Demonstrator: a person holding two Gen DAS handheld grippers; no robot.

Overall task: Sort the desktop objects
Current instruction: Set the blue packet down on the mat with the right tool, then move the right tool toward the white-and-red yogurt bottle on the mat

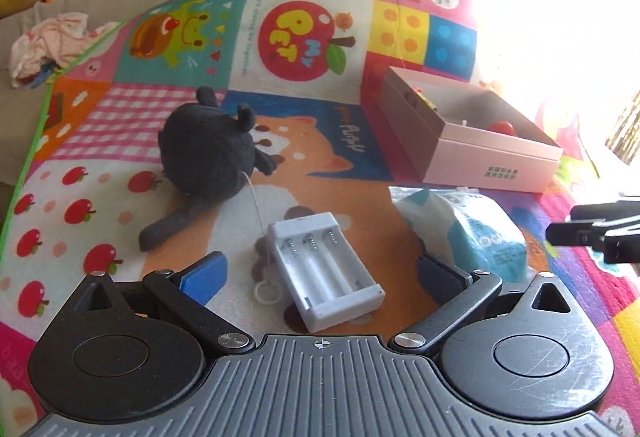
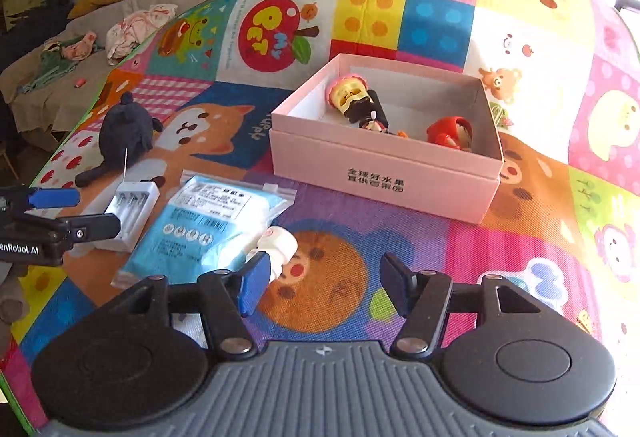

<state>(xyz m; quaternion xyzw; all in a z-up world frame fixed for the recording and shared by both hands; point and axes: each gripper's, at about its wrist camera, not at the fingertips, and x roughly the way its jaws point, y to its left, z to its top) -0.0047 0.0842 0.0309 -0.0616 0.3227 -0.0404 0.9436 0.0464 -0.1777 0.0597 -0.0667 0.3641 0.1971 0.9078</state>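
The white plastic three-slot battery holder is seen lying flat on the colourful cartoon-print mat, between the released left gripper fingers, long axis pointing away; the right gripper is spread, empty.

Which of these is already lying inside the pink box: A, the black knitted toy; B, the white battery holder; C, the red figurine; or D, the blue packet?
C: in the right wrist view the red figurine lies inside the pink box, and the others are on the mat.
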